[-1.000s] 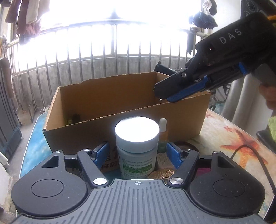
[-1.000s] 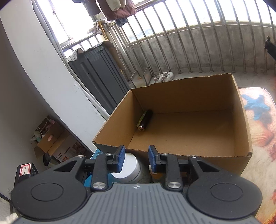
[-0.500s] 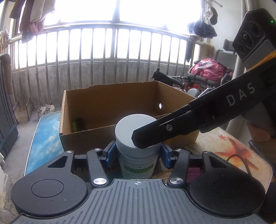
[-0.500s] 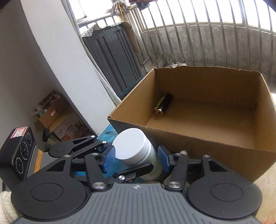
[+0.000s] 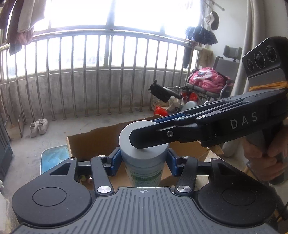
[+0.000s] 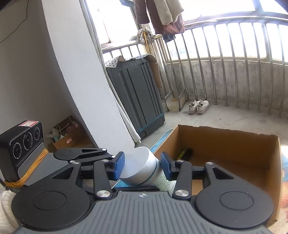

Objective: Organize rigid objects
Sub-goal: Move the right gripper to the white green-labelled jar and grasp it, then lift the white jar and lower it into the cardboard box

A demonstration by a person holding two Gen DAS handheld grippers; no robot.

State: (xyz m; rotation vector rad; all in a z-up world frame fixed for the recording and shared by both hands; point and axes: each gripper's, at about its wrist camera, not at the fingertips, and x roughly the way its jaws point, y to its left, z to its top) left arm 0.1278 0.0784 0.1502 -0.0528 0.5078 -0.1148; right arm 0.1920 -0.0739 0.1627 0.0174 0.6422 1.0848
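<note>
White-capped jar (image 5: 144, 147) clamped in left gripper (image 5: 143, 161) (right gripper (image 6: 142, 166) brackets its cap, contact unclear), next lowered into cardboard box (image 6: 225, 142) at twelve o'clock.

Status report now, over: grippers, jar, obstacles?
Left gripper shut on jar. Right gripper open around lid. Box ahead, battery inside.

A curved balcony railing (image 5: 86, 75) of metal bars on a low concrete wall (image 6: 225, 84) runs ahead of the hand-held grippers, with strong daylight pouring through the windows (image 5: 75, 16) above it. Clothes (image 6: 160, 16) hang overhead. The floor (image 5: 100, 124) is bare grey concrete, where a pair of white sneakers (image 6: 198, 106) sits near the bars. A dark grey cabinet (image 6: 136, 93) stands against a white pillar (image 6: 79, 75). Off to the right, a wheelchair (image 5: 223, 75) holds pink cloth (image 5: 208, 79).
</note>
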